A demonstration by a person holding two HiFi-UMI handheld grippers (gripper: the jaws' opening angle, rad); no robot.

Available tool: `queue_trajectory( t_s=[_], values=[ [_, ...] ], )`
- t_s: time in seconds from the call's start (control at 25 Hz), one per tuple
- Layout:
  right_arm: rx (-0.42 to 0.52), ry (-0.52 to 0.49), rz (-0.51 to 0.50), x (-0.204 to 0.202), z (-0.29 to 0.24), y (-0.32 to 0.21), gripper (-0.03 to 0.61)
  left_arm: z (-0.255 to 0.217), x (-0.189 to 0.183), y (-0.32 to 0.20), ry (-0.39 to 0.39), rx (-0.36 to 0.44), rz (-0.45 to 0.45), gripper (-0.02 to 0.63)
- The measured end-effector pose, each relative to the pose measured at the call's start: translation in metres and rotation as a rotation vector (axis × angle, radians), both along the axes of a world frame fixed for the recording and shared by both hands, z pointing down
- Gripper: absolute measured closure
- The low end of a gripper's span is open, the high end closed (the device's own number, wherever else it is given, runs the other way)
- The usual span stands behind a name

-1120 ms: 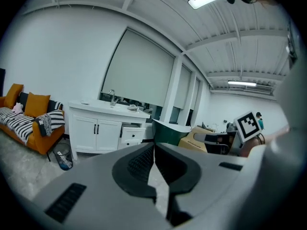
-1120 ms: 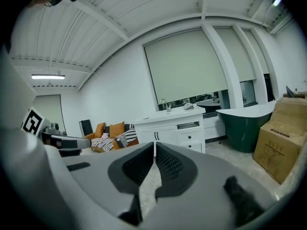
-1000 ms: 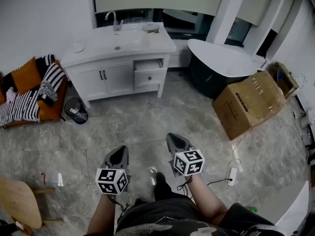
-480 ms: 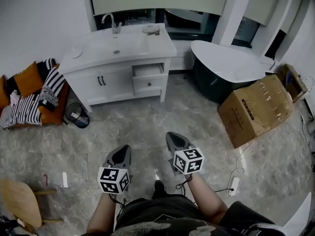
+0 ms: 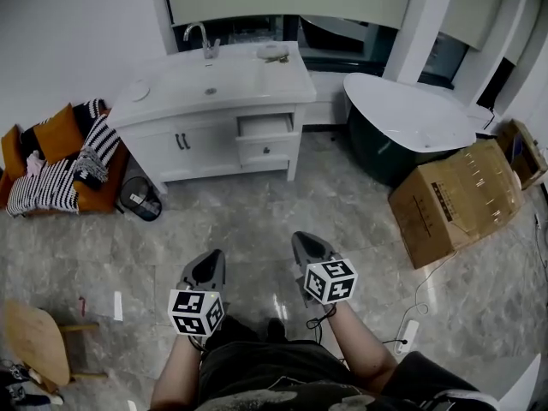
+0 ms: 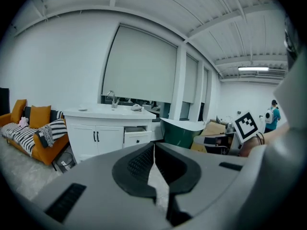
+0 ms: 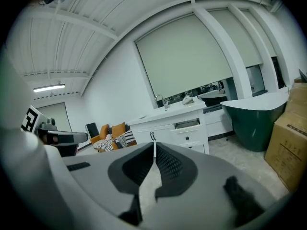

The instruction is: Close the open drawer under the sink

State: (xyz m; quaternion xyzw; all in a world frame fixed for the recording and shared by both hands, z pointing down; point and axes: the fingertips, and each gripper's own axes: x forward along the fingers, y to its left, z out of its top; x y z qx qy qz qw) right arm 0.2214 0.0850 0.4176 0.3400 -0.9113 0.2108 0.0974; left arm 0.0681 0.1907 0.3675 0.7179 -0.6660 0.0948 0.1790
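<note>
Far left: a sofa (image 5: 51, 157) with orange cushions and a striped throw stands against the wall. A waste bin (image 5: 139, 199) sits on the floor between it and the sink cabinet (image 5: 184, 144). Neither has any apparent part in the task.

Sink cabinet: its bench (image 5: 231, 80) carries the basin and faucet (image 5: 199, 34). The two doors on the left are shut.

Left gripper (image 5: 211, 257): held low in front of the person, nose toward the cabinet and well short of it. Its own view shows the jaws closed tip to tip with nothing between them. Judgement: it is carried idle.

Drawer (image 5: 265, 126): the upper one in the cabinet's right section, under the bench. It is pulled out far enough that its interior shows from above. The drawer below it sits flush. The task is not yet done.

Right gripper (image 5: 306, 238): level with the left one and also apart from the cabinet. Its jaws are closed and empty. Judgement: closed jaws suit a push with the nose on the drawer front, and this gripper lines up more nearly with the drawer.

Right: a dark bathtub (image 5: 402, 118) stands near the cabinet's right end, with a cardboard box (image 5: 467, 199) beyond it. Judgement: the floor straight ahead offers a clear approach.
</note>
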Motion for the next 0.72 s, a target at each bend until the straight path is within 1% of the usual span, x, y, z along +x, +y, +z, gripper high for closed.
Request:
queue_trajectory(
  t_s=[0.2, 0.36, 0.56, 0.72],
  values=[
    [-0.027, 0.02, -0.003, -0.011, 0.012, -0.013, 0.549, 0.008, -0.017, -0.015, 0.016, -0.007, -0.02, 0.595],
    [-0.038, 0.047, 0.007, -0.021, 0.022, -0.025, 0.549, 0.025, -0.034, -0.032, 0.053, -0.029, -0.021, 0.595],
    [-0.056, 0.074, 0.05, -0.035, 0.03, -0.056, 0.549, 0.036, -0.054, -0.073, 0.074, -0.037, 0.02, 0.595],
    [-0.08, 0.086, 0.088, -0.058, 0.039, -0.086, 0.549, 0.048, -0.073, -0.112, 0.094, -0.06, 0.063, 0.595]
  ],
)
